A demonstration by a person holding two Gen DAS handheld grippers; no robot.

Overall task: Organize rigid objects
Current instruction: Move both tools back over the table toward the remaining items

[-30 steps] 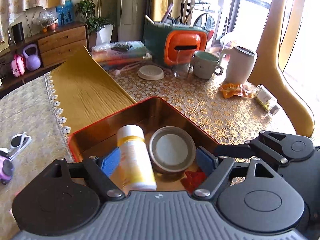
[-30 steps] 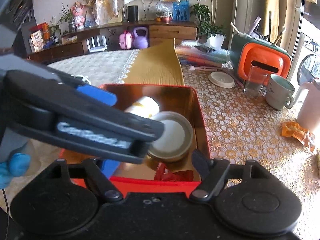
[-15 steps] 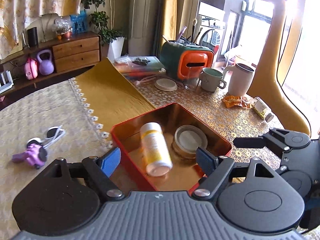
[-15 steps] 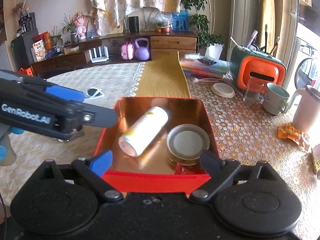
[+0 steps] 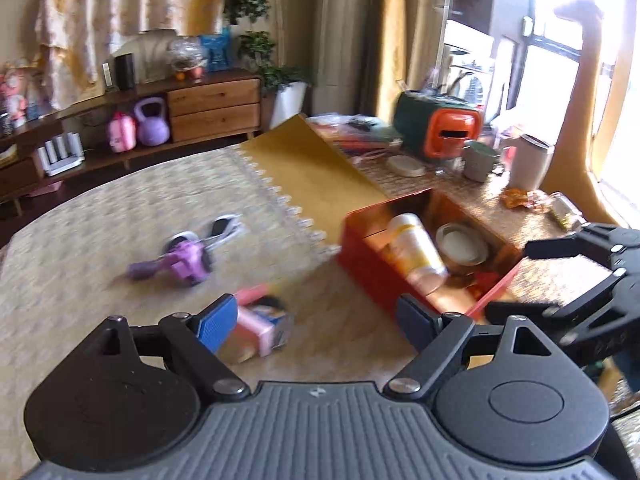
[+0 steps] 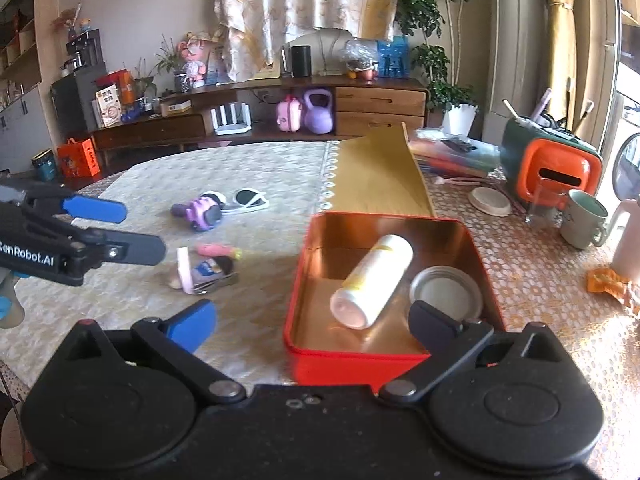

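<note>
A red tin (image 6: 360,364) with a gold inside holds a white and yellow bottle (image 6: 374,280) lying down and a round lid (image 6: 444,292). On the cloth to its left lie a purple toy (image 6: 202,212), white sunglasses (image 6: 244,200), a pink pen-like stick (image 6: 218,250) and a small pink box (image 6: 204,270). My right gripper (image 6: 314,320) hangs before the tin's near edge, jaws opening and empty. My left gripper (image 5: 316,320) is over the cloth beside the pink box (image 5: 260,328), left of the tin (image 5: 368,268), jaws opening, pressing on nothing.
Right of the tin stand an orange and green holder (image 6: 556,168), a glass (image 6: 540,204), a mug (image 6: 580,216) and a white cup (image 6: 628,240). An orange wrapper (image 6: 608,282) and a small jar (image 5: 564,212) lie there. A yellow mat (image 6: 380,172) curls up behind.
My left gripper has swung left, away from the tin and over the loose items. My right gripper has drawn back from the tin and its jaws have widened.
</note>
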